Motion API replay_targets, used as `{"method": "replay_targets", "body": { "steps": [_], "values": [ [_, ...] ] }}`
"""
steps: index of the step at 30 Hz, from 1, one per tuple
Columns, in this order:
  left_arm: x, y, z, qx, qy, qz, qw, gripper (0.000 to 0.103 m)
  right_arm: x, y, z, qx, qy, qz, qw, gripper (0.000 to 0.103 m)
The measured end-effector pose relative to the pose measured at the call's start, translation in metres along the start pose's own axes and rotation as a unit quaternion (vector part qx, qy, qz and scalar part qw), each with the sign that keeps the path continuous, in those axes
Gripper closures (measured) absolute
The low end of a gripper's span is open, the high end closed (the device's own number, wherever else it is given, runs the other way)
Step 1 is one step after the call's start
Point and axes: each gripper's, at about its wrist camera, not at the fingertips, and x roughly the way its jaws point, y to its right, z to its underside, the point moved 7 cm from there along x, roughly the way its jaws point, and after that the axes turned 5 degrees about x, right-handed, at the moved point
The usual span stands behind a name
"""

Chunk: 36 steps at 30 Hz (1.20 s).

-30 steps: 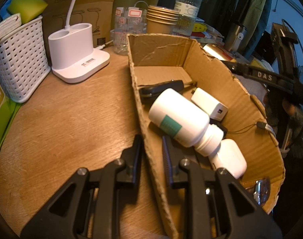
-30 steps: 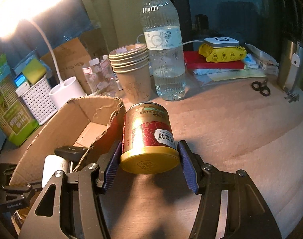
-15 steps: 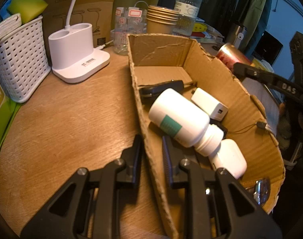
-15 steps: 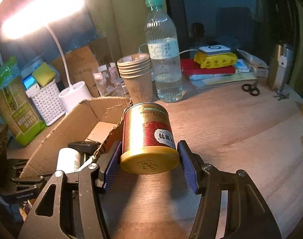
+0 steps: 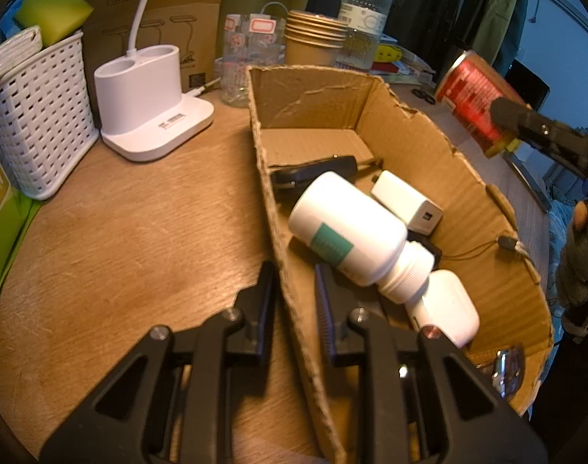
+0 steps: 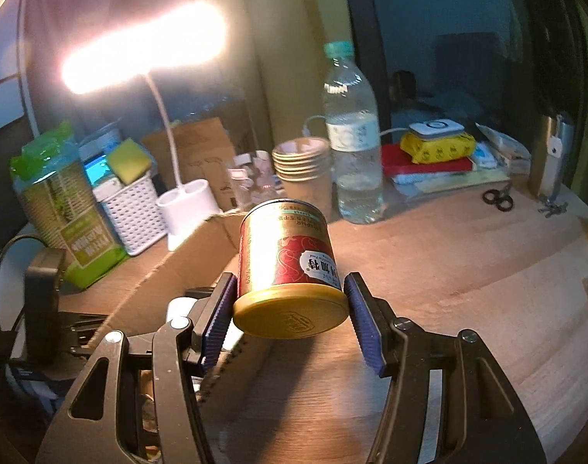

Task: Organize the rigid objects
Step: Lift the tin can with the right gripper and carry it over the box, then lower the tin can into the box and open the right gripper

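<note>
Two grippers at work, each with its own job. Left gripper [image 5: 294, 290] is clenched on the near wall of the box [image 5: 421, 135], one finger outside on the table [image 5: 131, 239], one inside; judged purpose: to pin the light cardboard so it does not slide or tip during loading.

Right gripper [image 6: 290, 309] grasps the can [image 6: 288, 263] across its body, pads on opposite sides, gold base toward the camera, top tilted away. In the left view the can hangs in the air beyond the box's far wall, above rim level; judged reason: to clear the torn edge before going in.

Box contents: white bottle [image 5: 348, 232] on its side, charger [image 5: 406, 201], earbud case [image 5: 445, 309], black key fob [image 5: 313, 172]. Bare floor shows at the far end, the likely spot for the can.

Risk: the bottle may roll if bumped.
</note>
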Motion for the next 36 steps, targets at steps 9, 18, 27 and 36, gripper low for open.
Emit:
{"method": "replay_targets", "body": {
  "steps": [9, 18, 27, 36],
  "values": [
    [0.000, 0.000, 0.000, 0.000, 0.000, 0.000, 1.0000, 0.081, 0.004, -0.032, -0.010, -0.032, 0.005, -0.030, 0.999, 0.043],
    [0.000, 0.000, 0.000, 0.000, 0.000, 0.000, 1.0000, 0.081, 0.025, -0.068, -0.009, -0.072, -0.009, -0.059, 0.996, 0.043],
    [0.000, 0.000, 0.000, 0.000, 0.000, 0.000, 1.0000, 0.081, 0.043, -0.081, -0.007, -0.086, -0.025, -0.070, 0.993, 0.043],
    [-0.001, 0.000, 0.000, 0.000, 0.000, -0.001, 1.0000, 0.081, 0.057, -0.077, -0.003, -0.089, -0.038, -0.059, 0.994, 0.043]
  ]
}}
